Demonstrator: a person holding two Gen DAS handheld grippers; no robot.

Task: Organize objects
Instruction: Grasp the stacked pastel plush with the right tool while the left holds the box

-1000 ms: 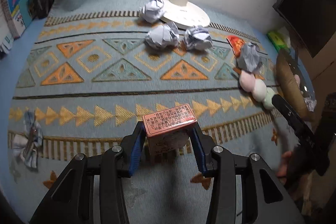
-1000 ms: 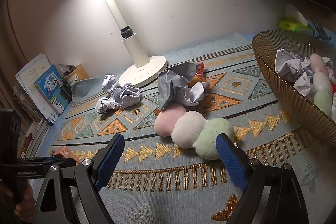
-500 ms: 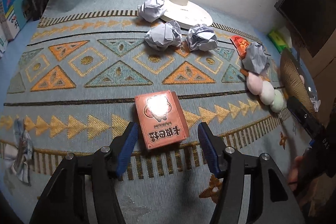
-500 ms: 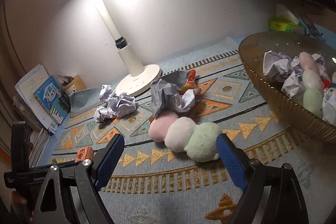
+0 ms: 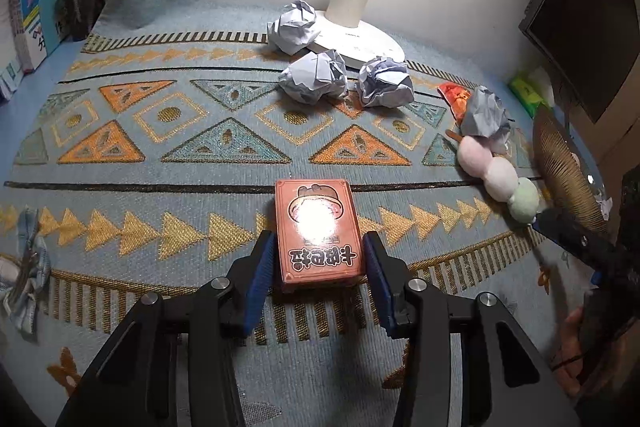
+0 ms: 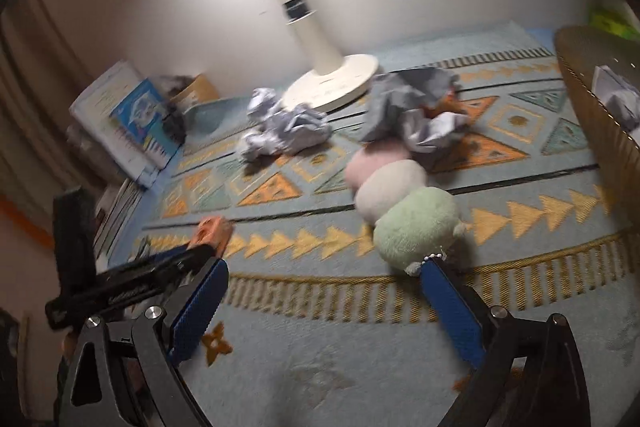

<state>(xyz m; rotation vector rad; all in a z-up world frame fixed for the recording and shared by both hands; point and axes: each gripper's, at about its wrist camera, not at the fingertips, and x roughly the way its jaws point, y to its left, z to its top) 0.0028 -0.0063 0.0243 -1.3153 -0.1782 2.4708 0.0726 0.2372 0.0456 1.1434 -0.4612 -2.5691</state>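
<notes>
Since a second ago the orange box (image 5: 319,233) has gone from standing on edge between the left tongs (image 5: 319,265) to lying flat on the rug (image 5: 120,195), label up with lamp glare on it. Those left tongs are released: both blue pads sit just beside the box's near corners, and whether they touch it I cannot tell. The right tongs (image 6: 322,301) are spread wide and hold nothing; their right pad is just by the green end of the plush skewer (image 6: 404,203), contact unclear in the blurred right view.

Beyond the box, toward the lamp base (image 5: 360,43), lie three paper balls (image 5: 314,77). Right of the box, a fourth paper ball (image 5: 484,115) rests at the pink end of the plush skewer. Further right stands the brown ribbed bowl (image 5: 560,167), paper inside it.
</notes>
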